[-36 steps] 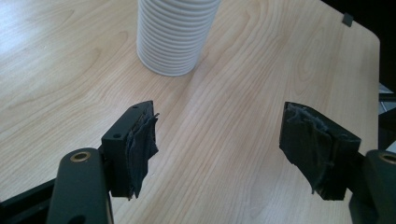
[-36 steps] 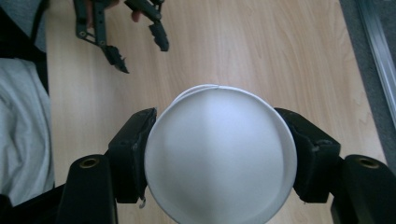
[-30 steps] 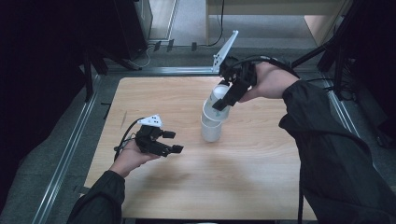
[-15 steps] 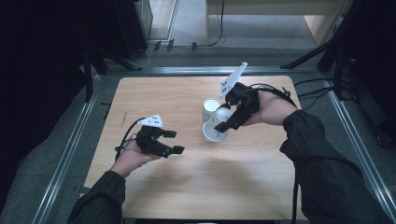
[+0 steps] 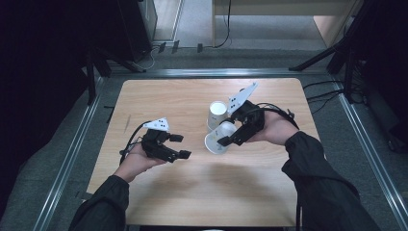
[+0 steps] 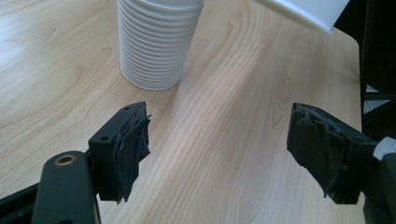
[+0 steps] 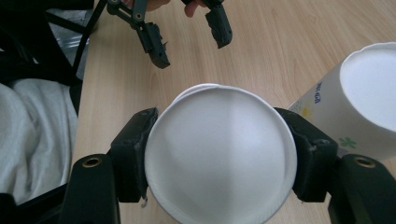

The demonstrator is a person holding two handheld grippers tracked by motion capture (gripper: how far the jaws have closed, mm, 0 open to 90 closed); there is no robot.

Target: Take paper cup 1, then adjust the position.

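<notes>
Pale wood-grain tabletop (image 5: 159, 202) with a smooth matt finish; white paper cups (image 6: 156, 44), ribbed where stacked; black tool pads (image 6: 133, 149) wrapped in rough cloth tape.

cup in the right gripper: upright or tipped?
Tipped. The held cup lies sideways in the right gripper, its mouth facing the left gripper; the cup stack beside it stands upright.

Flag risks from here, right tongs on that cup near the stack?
1. The right tongs pinch the tilted paper cup by its thin wall; squeezing could crush it or let it slip.
2. More than one rim shows there, so nested cups may come apart.
3. The cup stack stands close beside; a swing could topple it.
</notes>
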